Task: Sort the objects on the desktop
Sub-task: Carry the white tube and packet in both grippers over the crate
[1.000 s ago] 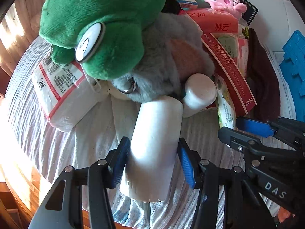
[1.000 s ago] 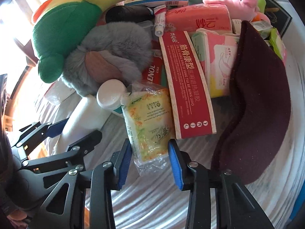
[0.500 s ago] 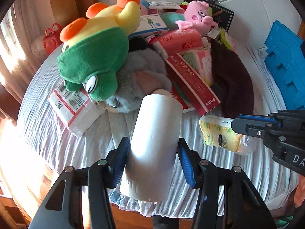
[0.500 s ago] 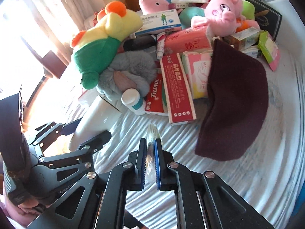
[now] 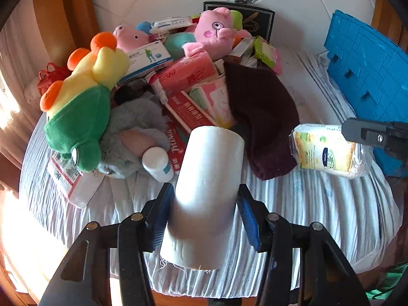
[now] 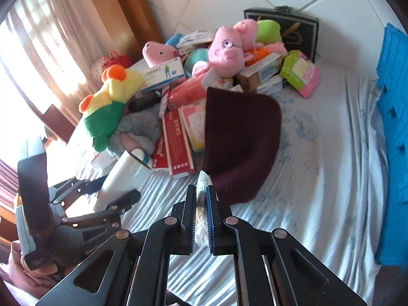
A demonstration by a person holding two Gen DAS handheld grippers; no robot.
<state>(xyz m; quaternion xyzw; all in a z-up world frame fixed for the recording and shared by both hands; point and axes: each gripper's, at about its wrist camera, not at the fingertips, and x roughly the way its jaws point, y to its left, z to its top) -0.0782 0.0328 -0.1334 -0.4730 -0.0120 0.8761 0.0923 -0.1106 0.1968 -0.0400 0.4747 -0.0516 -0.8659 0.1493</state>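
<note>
Blue crate (image 5: 369,76) stands right of the pile, nearer my right gripper (image 6: 201,219). My left gripper (image 5: 205,216) is clamped on the white roll (image 5: 206,199), lifted off the bedsheet (image 6: 318,178), long axis pointing away along the fingers. Right is clenched on the yellow-green packet (image 5: 323,153), edge-on between the pads, long axis forward.

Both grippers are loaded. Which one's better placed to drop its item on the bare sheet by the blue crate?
Right. The right gripper holds the tissue pack beside the blue crate, above bare sheet. The left gripper, holding the white roll, faces the pile.
</note>
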